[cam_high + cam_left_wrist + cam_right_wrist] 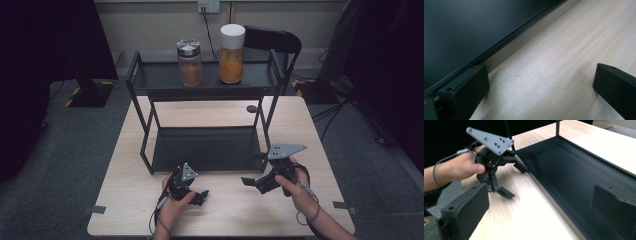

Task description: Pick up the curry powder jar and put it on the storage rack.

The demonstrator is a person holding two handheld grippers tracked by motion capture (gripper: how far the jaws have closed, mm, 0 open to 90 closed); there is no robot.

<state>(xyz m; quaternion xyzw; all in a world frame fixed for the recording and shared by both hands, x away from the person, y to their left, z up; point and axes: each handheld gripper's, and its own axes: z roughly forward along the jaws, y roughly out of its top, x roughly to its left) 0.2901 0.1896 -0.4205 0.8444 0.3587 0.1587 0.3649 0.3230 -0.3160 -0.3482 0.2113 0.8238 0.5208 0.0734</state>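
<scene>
Both tongs hover empty over the front part of the light wooden table [300, 120], just ahead of the black 2-tier metal rack [145, 80]. The left gripper [199, 196] is released, its jaws spread wide above bare wood beside the lower shelf's front edge [499, 48]. The right gripper [248, 181] is likewise released, pointing across toward the other one [506, 192].

The things nearest to hand stand on the rack's top shelf, toward the table's far edge: a clear glass jar of brown powder with a silver metal lid [189, 62] and, to its right, well apart from it, a taller clear jar of orange powder with a white cap [232, 47].

This looks like the opening step, before any reach. The next move calls for lifting a gripper up and forward to the top shelf; the shelf's raised front rail [205, 89] stands in the way, so the approach should come from above it. The lower shelf is bare. A small dark round object [251, 108] lies behind the rack, out of the path.
</scene>
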